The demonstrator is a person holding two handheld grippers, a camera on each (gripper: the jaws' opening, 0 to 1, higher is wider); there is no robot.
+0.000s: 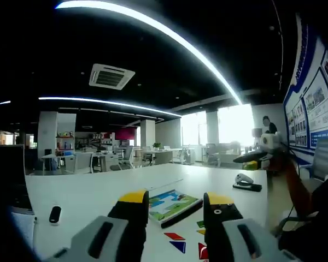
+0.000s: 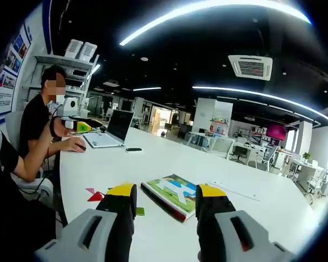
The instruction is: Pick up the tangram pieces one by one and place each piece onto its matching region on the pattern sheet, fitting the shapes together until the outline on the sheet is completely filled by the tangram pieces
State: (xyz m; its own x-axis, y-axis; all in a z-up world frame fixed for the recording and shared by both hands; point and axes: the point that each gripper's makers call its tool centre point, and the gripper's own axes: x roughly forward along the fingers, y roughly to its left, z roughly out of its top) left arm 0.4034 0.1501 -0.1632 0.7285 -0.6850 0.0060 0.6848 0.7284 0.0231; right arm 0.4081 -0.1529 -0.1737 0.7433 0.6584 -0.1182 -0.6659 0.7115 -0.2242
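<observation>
On the white table (image 1: 98,191) lies the pattern sheet (image 1: 172,204), a colourful page on a thin dark-edged pad. Loose tangram pieces lie by its near right corner: a red one (image 1: 174,236), a blue triangle (image 1: 179,246), a green one (image 1: 200,224) and another red one (image 1: 202,251). My left gripper (image 1: 176,201) hovers open above the table just short of the sheet, holding nothing. From the other side the pattern sheet (image 2: 175,195) sits between the jaws of my right gripper (image 2: 167,192), also open and empty. A red piece (image 2: 96,196) and a green piece (image 2: 139,210) lie left of it.
A seated person (image 2: 35,125) works at a laptop (image 2: 112,132) at the table's far left, with a phone (image 2: 134,149) and another gripper device (image 2: 79,126) nearby. A small black device (image 1: 54,214) and a mouse on a pad (image 1: 246,183) lie on the table. Office desks stand behind.
</observation>
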